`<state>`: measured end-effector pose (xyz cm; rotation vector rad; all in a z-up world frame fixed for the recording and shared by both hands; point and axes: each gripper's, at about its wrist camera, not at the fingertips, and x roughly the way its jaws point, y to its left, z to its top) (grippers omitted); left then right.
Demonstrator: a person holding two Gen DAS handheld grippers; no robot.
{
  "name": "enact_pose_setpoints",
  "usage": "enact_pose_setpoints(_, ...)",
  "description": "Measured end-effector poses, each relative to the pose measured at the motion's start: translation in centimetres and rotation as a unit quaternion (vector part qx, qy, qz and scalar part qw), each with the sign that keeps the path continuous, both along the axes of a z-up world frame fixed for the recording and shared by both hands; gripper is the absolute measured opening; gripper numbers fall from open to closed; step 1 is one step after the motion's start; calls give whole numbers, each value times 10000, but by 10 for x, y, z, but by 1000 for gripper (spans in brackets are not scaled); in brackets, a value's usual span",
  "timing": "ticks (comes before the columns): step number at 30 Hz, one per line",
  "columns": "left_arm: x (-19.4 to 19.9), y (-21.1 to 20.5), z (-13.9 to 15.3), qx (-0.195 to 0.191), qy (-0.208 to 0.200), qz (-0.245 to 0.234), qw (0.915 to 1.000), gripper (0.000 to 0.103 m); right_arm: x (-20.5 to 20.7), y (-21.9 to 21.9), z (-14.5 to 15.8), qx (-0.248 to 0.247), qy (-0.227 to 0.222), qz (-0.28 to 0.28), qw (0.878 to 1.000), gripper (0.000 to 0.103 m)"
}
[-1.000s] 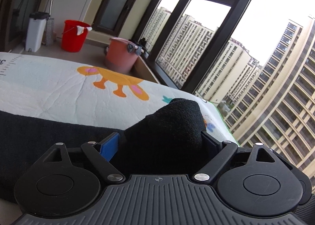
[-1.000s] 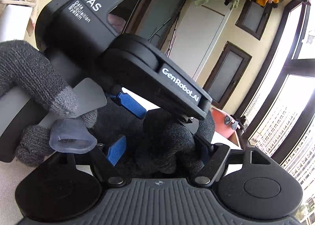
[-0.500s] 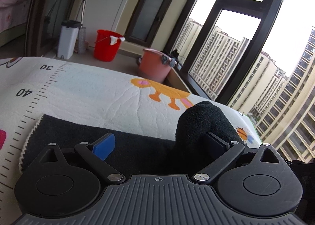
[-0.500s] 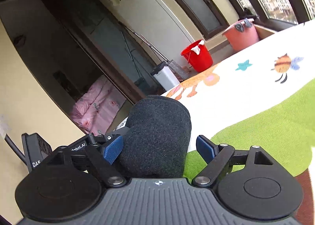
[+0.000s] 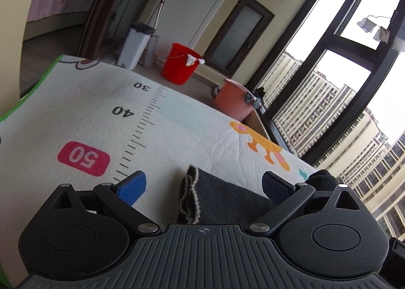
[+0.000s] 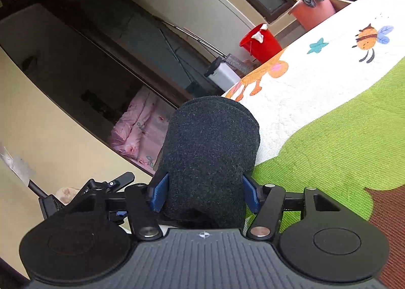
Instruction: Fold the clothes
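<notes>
garment (image 5: 222, 198): dark fleece-like cloth with a pale stitched edge, lying on the printed play mat (image 5: 177, 132). judged soft, light and limp, with a grippy nap; it will sag and bunch, not slide. left gripper (image 5: 202, 185) stands wide open, fingers (image 5: 131, 186) clear of the cloth edge that lies between them. right gripper (image 6: 205, 194) is closing, its blue fingers (image 6: 158, 194) pressing both sides of a bunched fold of the same dark cloth. recommended hold for the left: the pale hemmed edge, near a corner
</notes>
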<state>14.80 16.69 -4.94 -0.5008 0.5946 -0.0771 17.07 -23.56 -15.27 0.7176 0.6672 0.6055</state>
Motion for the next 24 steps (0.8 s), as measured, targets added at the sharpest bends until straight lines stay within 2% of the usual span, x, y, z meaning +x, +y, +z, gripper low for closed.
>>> enact_pose_setpoints(3, -2, -12, -4, 178, 144, -418, 9989, 101, -19, -27, 17, -552, -240, -181, 9980, 61)
enact_pose_setpoints(7, 3, -47, -3, 206, 72, -1069, 9940, 101, -34, -21, 42, -2034, -918, -309, 9743, 62)
enact_pose_setpoints(10, 7, -85, 6, 350, -101, -1567, 9870, 101, -42, 15, 49, -2820, -1351, -194, 9497, 66)
enact_pose_setpoints(12, 9, -105, 10, 486, -208, -1743, 9833, 101, -53, 50, 49, -3446, -1821, -142, 9208, 72)
enact_pose_setpoints(14, 13, -125, 13, 656, -295, -1823, 9806, 102, -62, 72, 47, -3817, -2133, -108, 8993, 78)
enact_pose_setpoints(16, 17, -143, 15, 786, -370, -1885, 9782, 102, -65, 92, 46, -4068, -2321, -88, 8835, 83)
enact_pose_setpoints(18, 25, -159, 15, 866, -403, -1895, 9772, 102, -67, 100, 45, -4163, -2386, -88, 8773, 86)
enact_pose_setpoints(20, 33, -174, 11, 1157, -378, -1833, 9755, 102, -67, 103, 43, -4192, -2402, -79, 8755, 90)
enact_pose_setpoints(22, 37, -184, 5, 1399, -364, -1783, 9733, 103, -66, 100, 42, -4125, -2346, -69, 8802, 92)
enact_pose_setpoints(24, 37, -185, 2, 1450, -352, -1767, 9729, 103, -62, 88, 42, -3860, -2191, -47, 8961, 95)
